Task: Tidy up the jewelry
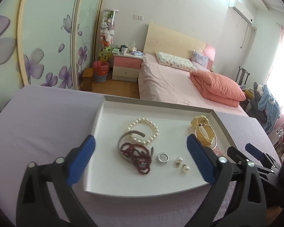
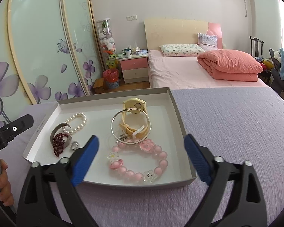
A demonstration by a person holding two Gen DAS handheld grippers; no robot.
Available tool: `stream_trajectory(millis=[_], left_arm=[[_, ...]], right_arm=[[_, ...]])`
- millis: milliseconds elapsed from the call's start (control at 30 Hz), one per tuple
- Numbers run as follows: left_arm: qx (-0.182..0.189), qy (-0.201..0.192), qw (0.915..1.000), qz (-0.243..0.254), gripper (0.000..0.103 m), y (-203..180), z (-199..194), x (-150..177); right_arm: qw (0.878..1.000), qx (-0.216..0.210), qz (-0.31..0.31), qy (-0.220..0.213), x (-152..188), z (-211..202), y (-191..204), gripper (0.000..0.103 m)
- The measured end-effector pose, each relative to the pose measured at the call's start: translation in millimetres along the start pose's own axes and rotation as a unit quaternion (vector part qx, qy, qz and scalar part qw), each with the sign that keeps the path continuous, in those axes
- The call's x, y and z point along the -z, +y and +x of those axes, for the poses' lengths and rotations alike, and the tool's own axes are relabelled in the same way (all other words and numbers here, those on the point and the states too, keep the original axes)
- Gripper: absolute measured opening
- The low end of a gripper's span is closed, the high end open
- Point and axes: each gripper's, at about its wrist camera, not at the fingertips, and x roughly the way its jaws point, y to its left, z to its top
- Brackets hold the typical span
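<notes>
A shallow white tray (image 1: 111, 117) (image 2: 108, 102) on a lilac cloth holds jewelry. In the left wrist view: pearl bracelet (image 1: 147, 130), silver cuff (image 1: 126, 137), dark red bead strand (image 1: 140, 157), silver ring (image 1: 162, 158), two pearl earrings (image 1: 181, 163), yellow watch (image 1: 202, 130) inside a thin silver bangle. The right wrist view adds a pink bead bracelet (image 2: 157, 162), the bangle (image 2: 130, 126) and watch (image 2: 134, 107). My left gripper (image 1: 140, 145) is open above the tray's near edge. My right gripper (image 2: 141, 143) is open over the pink bracelet, touching nothing.
The cloth-covered table (image 2: 227, 128) extends right of the tray. Behind are a pink bed (image 1: 172, 87), a nightstand (image 1: 126, 64), a red bin (image 1: 101, 70) and a floral wardrobe (image 1: 43, 47). The right gripper shows at right in the left view (image 1: 255, 155).
</notes>
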Motion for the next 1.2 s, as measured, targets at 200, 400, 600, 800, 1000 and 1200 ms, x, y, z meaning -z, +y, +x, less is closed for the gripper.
stream_trajectory(millis=[200,400,600,800,1000,1200], left_arm=[[-0.007,-0.010,0.9999,0.003,0.101,9,-16,5],[-0.020,-0.014,0.9997,0.007,0.101,19,-31,17],[-0.044,-0.020,0.9986,0.021,0.101,25,-48,33],[-0.045,-0.029,0.9984,0.021,0.101,30,-71,52],[-0.034,-0.044,0.9983,0.019,0.101,33,-98,72],[-0.026,-0.064,0.9968,0.040,0.101,24,-119,86]], right_arm=[[1.000,-0.005,0.000,-0.009,1,-9,5,0.102],[1.000,0.001,-0.009,-0.020,7,-18,15,0.102],[0.999,-0.008,-0.008,-0.040,19,-38,23,0.102],[0.999,-0.013,-0.009,-0.033,32,-53,32,0.102],[0.999,-0.017,-0.009,-0.039,43,-73,35,0.102],[0.998,-0.006,-0.022,-0.063,56,-96,44,0.102]])
